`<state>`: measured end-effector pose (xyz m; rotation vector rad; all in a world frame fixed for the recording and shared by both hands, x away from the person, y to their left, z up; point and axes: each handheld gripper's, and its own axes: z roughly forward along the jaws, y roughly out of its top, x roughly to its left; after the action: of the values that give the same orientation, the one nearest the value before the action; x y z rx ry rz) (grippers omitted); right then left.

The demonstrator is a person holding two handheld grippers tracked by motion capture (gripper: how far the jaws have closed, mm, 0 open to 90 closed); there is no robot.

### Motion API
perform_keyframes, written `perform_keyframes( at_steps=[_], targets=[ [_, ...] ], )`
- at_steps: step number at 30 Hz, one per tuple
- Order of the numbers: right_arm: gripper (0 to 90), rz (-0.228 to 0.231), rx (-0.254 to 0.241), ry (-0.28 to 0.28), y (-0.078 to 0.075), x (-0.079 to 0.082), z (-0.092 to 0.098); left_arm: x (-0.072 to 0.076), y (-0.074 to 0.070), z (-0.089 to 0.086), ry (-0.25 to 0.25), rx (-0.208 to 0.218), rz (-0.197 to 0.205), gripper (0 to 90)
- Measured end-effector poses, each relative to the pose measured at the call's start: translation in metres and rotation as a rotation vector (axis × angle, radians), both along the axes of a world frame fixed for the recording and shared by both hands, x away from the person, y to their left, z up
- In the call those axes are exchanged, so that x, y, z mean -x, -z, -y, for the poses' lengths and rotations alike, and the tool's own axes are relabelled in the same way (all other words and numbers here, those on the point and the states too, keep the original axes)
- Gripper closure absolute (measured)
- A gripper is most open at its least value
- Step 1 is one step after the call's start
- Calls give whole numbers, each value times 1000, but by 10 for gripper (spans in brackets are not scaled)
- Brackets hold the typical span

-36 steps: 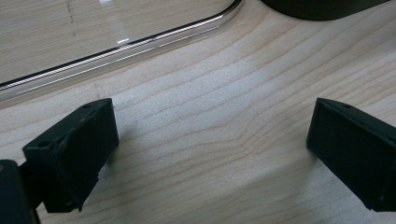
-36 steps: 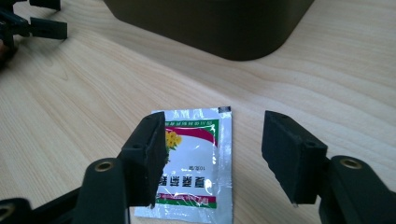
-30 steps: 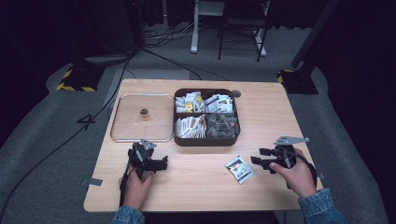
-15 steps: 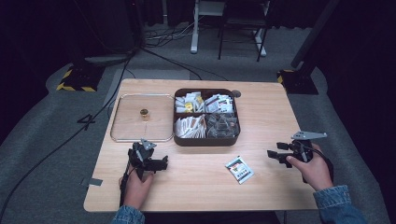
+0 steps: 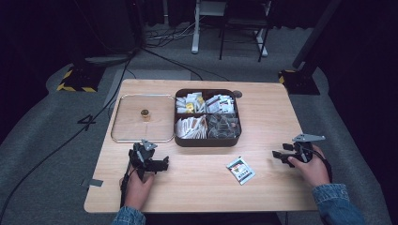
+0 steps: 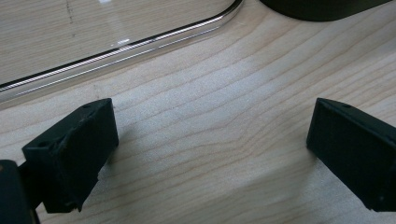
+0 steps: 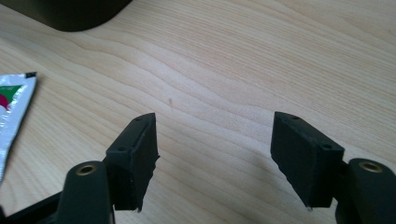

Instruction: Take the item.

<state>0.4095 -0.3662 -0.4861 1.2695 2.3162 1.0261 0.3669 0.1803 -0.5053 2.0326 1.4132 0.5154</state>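
The sachet (image 5: 241, 169) lies flat on the table (image 5: 197, 187) just below the divided tray (image 5: 207, 141), and we find it between the left gripper (image 5: 164, 164), jaws wide and empty, and the right gripper (image 5: 277, 155), whose empty jaws have just been opening, well apart from both.

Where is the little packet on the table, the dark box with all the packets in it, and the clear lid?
little packet (image 5: 241, 169), high view, middle of its printed face.
dark box (image 5: 207, 141), high view, its near wall.
clear lid (image 5: 123, 122), high view, bare clear part left of its knob.
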Motion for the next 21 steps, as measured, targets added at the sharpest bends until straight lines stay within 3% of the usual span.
perform_keyframes(
  at_steps=[9, 11, 13, 21],
  targets=[
    [297, 50, 33, -19, 14, 2, -6, 0, 0, 0, -1, -3, 1, 24],
    [220, 74, 41, -26, 16, 2, -8, 0, 0, 0, -1, -2, 2, 24],
    [134, 71, 49, -37, 18, 1, -10, 0, 0, 0, -1, -2, 2, 24],
    [110, 61, 50, -42, 18, 0, -11, -1, 0, 1, -4, -1, 1, 24]
  ],
)
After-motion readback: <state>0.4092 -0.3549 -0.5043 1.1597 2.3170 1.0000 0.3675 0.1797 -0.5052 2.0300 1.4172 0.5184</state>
